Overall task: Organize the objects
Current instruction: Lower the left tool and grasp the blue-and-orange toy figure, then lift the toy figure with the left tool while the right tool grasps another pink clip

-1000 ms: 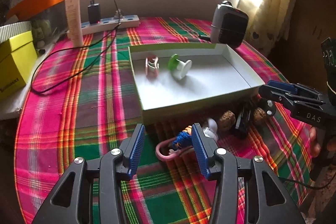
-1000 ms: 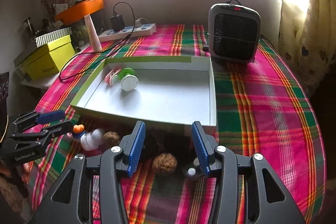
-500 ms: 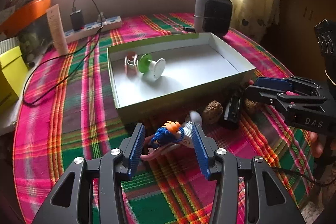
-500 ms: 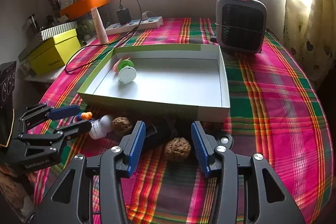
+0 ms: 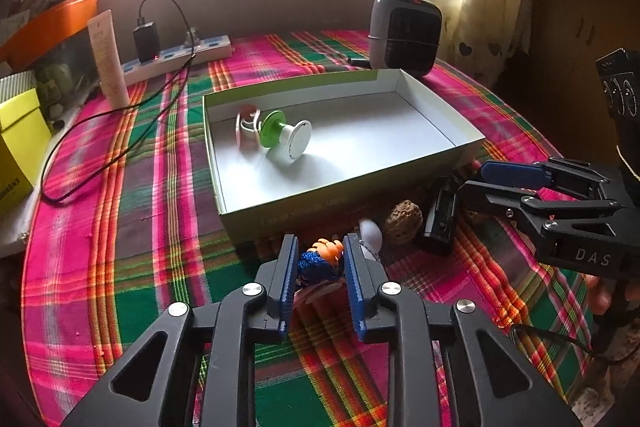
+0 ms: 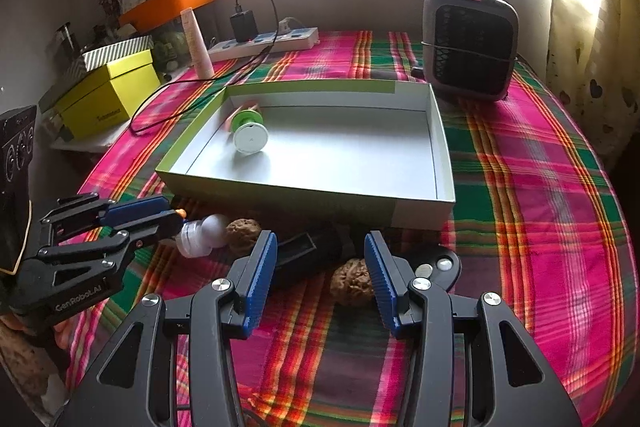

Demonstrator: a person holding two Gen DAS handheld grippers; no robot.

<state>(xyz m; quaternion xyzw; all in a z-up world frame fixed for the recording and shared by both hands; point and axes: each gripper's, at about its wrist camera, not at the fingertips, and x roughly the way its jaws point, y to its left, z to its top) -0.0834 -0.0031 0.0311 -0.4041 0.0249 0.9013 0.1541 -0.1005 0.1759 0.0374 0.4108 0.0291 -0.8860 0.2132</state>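
My left gripper (image 5: 320, 251) is closing its jaws, and the blue pads press on a blue and orange knitted toy (image 5: 320, 261) with a pink ring, in front of the shallow white box (image 5: 340, 195). A green and white spool (image 5: 284, 137) and a pink ring toy (image 5: 246, 125) lie inside the box. My right gripper (image 6: 320, 259) stands open low over the cloth. A walnut (image 6: 352, 285) lies by its right finger and a black item (image 6: 298, 257) by its left. A white bottle (image 6: 200, 233) and a second walnut (image 6: 242, 229) lie next to the left gripper (image 6: 160, 215).
A grey heater (image 6: 468, 43) stands behind the box at the right. A power strip (image 6: 264, 41) with a charger and black cable, a pale tube (image 5: 108, 63) and a yellow box (image 6: 104, 99) line the back left. A black round piece (image 6: 440, 265) lies right of my right gripper.
My left gripper's jaws have come together on the blue knitted toy, which lay loose between them before. The right gripper has stayed open over the walnut.
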